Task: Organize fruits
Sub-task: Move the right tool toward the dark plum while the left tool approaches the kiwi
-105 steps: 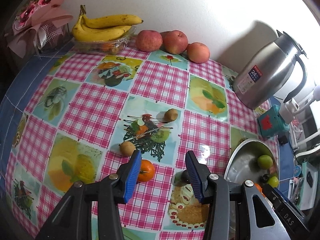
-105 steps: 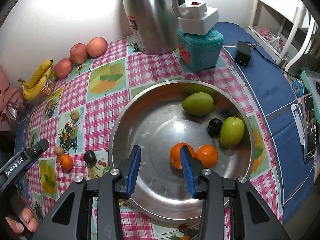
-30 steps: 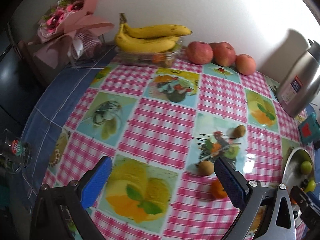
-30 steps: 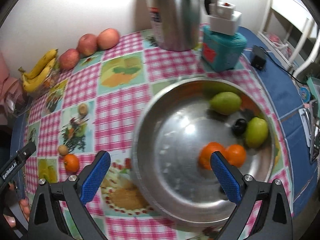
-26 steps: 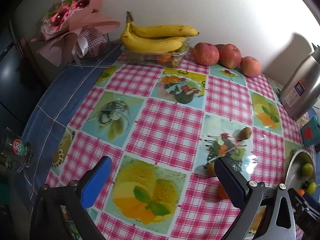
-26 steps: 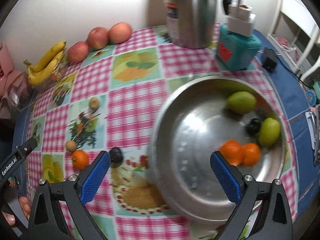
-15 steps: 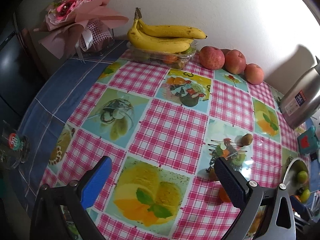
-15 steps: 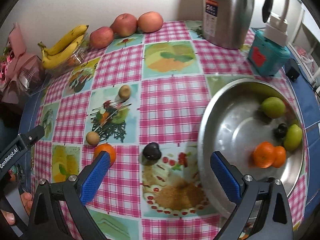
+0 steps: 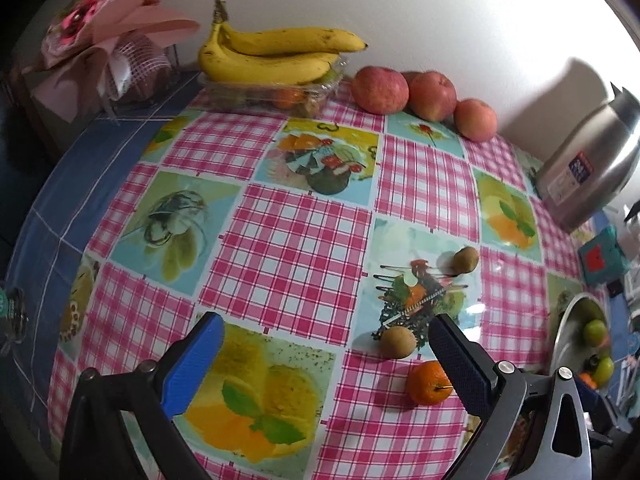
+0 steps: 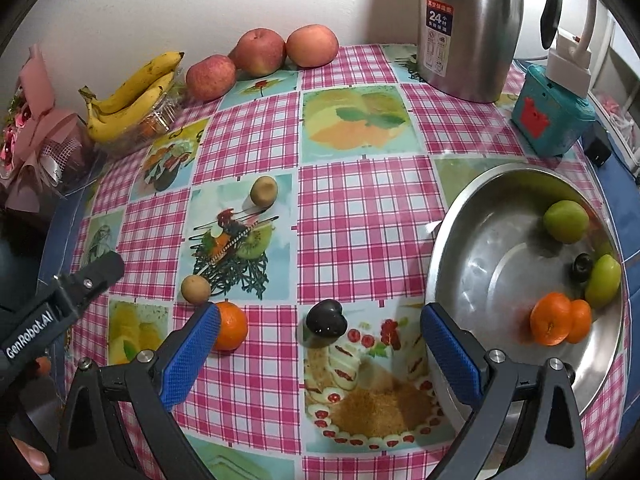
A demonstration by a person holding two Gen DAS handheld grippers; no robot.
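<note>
Loose fruit is left on the cloth while both grippers are held wide and empty.

The steel bowl (image 10: pixel 460 248), at 3 o'clock in the right wrist view, is already stocked; the dark plum (image 10: pixel 326 317) is framed between the spread jaws of the right gripper (image 10: pixel 320 344), the tangerine (image 10: pixel 229 326) at 9 o'clock. The left gripper (image 9: pixel 326 354) is likewise held wide. The round, smooth plum could be squeezed out and rolled away if pinched off-centre.

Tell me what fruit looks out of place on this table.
Four small fruits lie loose on the tablecloth, outside the bowl that holds the others: a dark plum, an orange and two brown fruits. Nothing looks spilled or damaged. Both grippers are open and empty.
</note>
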